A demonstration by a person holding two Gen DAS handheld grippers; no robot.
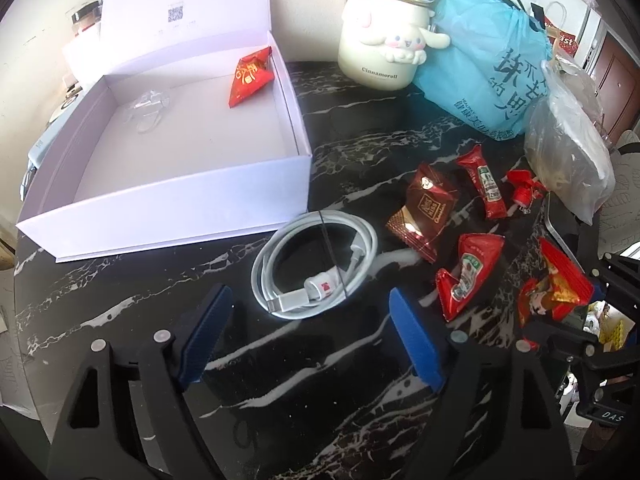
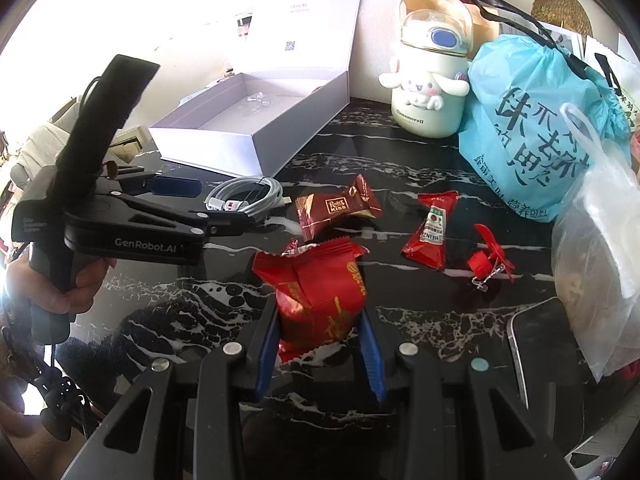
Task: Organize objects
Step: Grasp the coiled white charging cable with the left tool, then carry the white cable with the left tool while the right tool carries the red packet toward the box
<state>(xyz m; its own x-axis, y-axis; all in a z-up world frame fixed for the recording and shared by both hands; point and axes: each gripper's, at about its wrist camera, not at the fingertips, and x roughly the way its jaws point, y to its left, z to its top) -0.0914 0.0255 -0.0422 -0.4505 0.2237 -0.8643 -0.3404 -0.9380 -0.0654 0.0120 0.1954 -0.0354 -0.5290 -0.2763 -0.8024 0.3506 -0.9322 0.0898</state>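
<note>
My left gripper (image 1: 312,320) is open, low over the black marble table (image 1: 120,300). A coiled white cable (image 1: 316,268) lies just ahead of its blue pads (image 1: 416,344). My right gripper (image 2: 320,320) is shut on a red snack packet (image 2: 320,292), close over the table. An open white box (image 1: 192,184) at the back left holds a red packet (image 1: 250,76) and a clear plastic piece (image 1: 146,110). A brown chocolate packet (image 2: 336,208), ketchup packets (image 2: 430,232) (image 1: 468,272) and a small red clip (image 2: 492,256) lie loose on the table.
A cream Cinnamoroll container (image 2: 428,92), a blue bag (image 2: 536,120) and a clear plastic bag (image 2: 600,272) crowd the back right. A phone (image 2: 536,344) lies at the right edge. A hand (image 2: 60,288) holds the left gripper (image 2: 224,204).
</note>
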